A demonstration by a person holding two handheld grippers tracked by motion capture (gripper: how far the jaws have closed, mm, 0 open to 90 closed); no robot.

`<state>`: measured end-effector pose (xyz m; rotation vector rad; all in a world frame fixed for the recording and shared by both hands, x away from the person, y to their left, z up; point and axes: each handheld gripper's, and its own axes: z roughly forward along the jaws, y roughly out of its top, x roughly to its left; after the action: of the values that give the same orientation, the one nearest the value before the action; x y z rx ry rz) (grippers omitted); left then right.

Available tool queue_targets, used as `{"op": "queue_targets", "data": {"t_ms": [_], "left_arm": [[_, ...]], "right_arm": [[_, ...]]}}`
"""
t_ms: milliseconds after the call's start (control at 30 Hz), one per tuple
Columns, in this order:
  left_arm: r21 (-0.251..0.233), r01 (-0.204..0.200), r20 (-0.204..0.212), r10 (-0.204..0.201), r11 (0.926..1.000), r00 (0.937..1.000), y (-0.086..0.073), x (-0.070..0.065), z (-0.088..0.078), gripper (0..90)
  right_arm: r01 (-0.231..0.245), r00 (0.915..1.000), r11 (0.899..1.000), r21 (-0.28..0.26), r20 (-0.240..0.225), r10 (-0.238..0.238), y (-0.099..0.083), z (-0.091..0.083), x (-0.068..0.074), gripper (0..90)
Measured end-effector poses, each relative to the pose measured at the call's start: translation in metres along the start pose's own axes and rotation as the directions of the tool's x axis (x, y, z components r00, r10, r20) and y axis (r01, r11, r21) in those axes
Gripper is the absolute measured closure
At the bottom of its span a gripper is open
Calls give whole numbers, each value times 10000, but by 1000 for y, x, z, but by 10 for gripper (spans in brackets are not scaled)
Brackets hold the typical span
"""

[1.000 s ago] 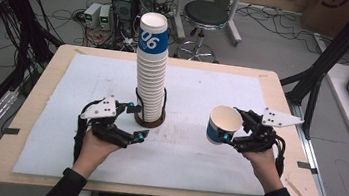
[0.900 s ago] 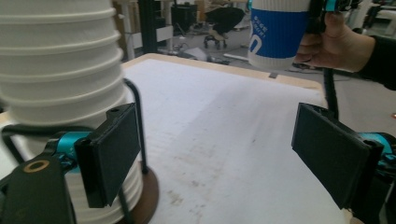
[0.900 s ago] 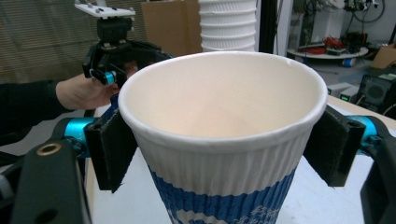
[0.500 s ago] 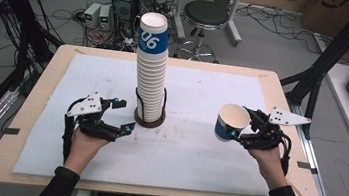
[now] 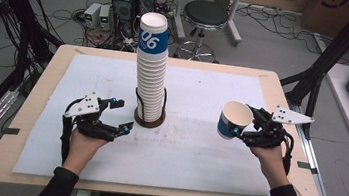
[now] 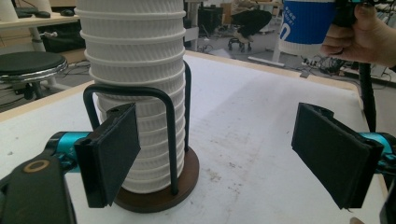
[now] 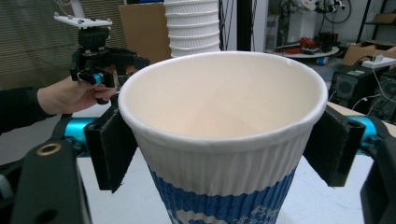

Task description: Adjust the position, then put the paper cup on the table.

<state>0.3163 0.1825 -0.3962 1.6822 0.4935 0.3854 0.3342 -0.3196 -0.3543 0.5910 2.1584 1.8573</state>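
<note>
Here the right gripper (image 5: 239, 131) pinches a cup (image 5: 234, 119) between its fingers (image 7: 111, 151), holding it above the worktop (image 5: 195, 156), well right of the stack (image 5: 151, 65) in its holder (image 6: 159, 196). The left gripper (image 5: 121, 115) sits just left of the holder, its fingers (image 6: 109, 151) spread apart with nothing between them.

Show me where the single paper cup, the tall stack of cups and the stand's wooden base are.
single paper cup (image 5: 232, 125): high view, on its blue side wall.
stack of cups (image 5: 150, 75): high view, on the ribbed white middle of the stack.
wooden base (image 6: 187, 177): left gripper view, on the brown disc's right edge.
</note>
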Motion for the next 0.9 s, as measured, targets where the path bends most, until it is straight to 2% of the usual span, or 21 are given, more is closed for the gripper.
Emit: {"op": "queue_targets", "data": {"t_ms": [733,900], "left_arm": [[75,-137,66,136,9999,9999,0,-5,6,153],[40,-187,96,186,9998,9998,1,-7,8,153]], "right_arm": [[148,9999,9998,-147,85,-147,4,-3,1,205],[98,9999,10000,9,40,-98,3,-1,0,205]]}}
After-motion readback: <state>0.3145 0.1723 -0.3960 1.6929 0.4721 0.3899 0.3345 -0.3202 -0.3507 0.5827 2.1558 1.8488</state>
